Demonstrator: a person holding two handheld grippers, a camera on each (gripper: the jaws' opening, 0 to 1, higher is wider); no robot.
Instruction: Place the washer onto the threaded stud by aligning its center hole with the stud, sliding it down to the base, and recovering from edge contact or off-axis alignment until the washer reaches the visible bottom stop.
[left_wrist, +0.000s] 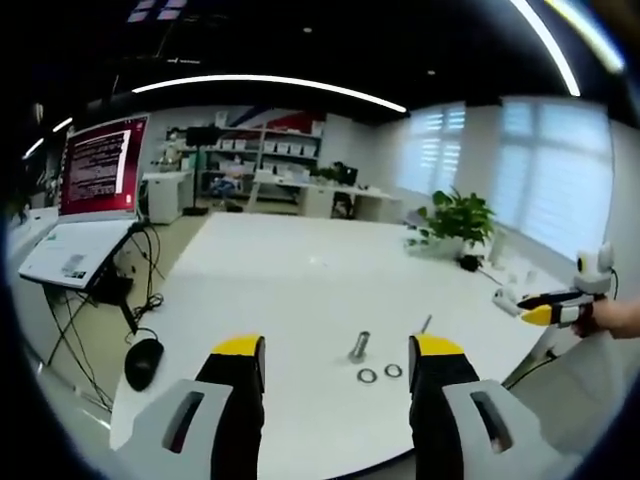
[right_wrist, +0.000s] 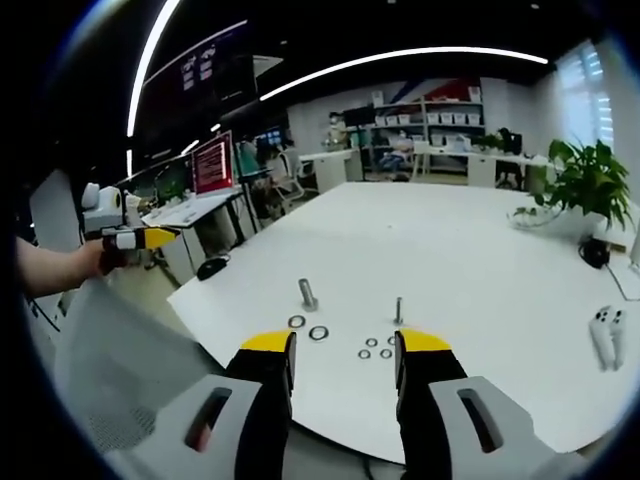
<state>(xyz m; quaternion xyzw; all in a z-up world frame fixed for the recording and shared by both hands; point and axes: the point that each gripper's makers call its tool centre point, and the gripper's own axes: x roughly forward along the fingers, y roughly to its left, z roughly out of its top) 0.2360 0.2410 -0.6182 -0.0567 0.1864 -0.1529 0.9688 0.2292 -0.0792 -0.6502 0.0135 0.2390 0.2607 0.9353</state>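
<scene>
A short threaded stud (left_wrist: 359, 346) stands upright on the white table (left_wrist: 300, 280), with two larger washers (left_wrist: 367, 376) lying flat just in front of it. In the right gripper view the same stud (right_wrist: 307, 294) and its washers (right_wrist: 318, 333) lie ahead, left of a thinner stud (right_wrist: 398, 310) ringed by several small washers (right_wrist: 371, 342). My left gripper (left_wrist: 337, 350) hovers open and empty short of the parts. My right gripper (right_wrist: 346, 345) is also open and empty near the table edge. Each gripper appears in the other's view, held off the table: right gripper (left_wrist: 545, 305), left gripper (right_wrist: 140, 238).
A potted plant (left_wrist: 458, 217) and a black cable end sit at the far side. White controllers (right_wrist: 608, 335) lie to the right. A laptop (left_wrist: 75, 255) and red screen (left_wrist: 100, 168) stand on a side desk, with a black mouse (left_wrist: 143, 362) at the table corner.
</scene>
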